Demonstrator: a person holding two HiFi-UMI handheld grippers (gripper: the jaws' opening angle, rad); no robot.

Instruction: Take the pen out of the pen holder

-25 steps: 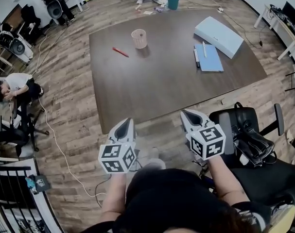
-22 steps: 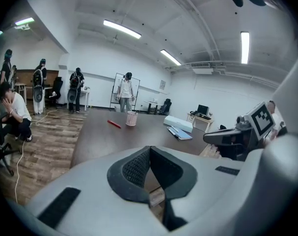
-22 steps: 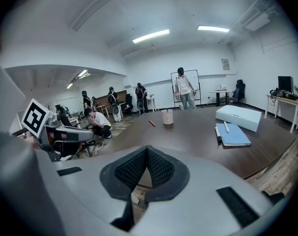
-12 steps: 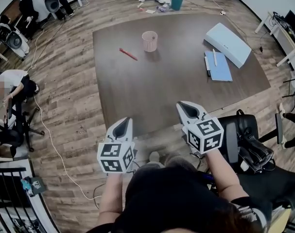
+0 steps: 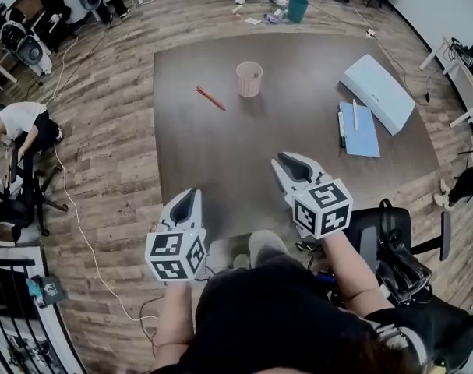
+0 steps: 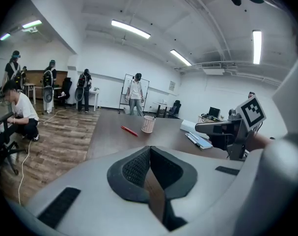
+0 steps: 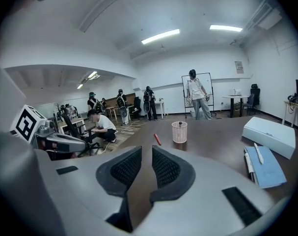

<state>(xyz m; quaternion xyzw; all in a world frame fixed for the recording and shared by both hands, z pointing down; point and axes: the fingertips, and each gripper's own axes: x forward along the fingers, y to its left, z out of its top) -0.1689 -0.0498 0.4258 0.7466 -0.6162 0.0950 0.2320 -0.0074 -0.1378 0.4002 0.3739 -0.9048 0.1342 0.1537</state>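
The pen holder [image 5: 249,79] is pink mesh, the loose pen [image 5: 210,97] red, the table [image 5: 220,154] dark brown, the folder [image 5: 365,131] blue.

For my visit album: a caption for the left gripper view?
Shut left gripper faces a brown table bearing a pink pen holder, a red pen lying beside it.

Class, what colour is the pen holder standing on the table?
The pen holder is pale pink, clearest in the head view.
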